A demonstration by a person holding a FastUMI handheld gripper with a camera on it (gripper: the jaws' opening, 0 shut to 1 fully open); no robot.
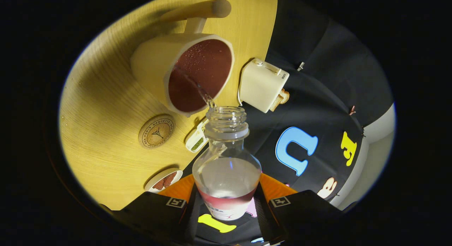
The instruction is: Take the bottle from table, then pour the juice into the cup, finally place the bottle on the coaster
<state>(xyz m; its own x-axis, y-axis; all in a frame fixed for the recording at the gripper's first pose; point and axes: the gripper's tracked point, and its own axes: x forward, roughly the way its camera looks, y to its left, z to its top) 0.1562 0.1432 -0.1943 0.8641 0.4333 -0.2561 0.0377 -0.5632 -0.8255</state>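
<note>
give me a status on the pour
Gripper shut on clear plastic bottle, tilted. Thin clear stream entering cream cup. Round cork coaster bare beside the cup. Nothing blocking.

Bare counter [106, 97] lies open at frame left; the cup [183, 72], toaster [263, 85] and coaster [156, 131] crowd the centre.

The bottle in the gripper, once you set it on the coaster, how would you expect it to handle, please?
The bottle, held between the fingers of the gripper and tipped toward the cup, looks clear and rigid, so probably stiff rather than squashy. It is only partly filled, so likely fairly light. Its open mouth means a tip near the coaster could spill.
</note>
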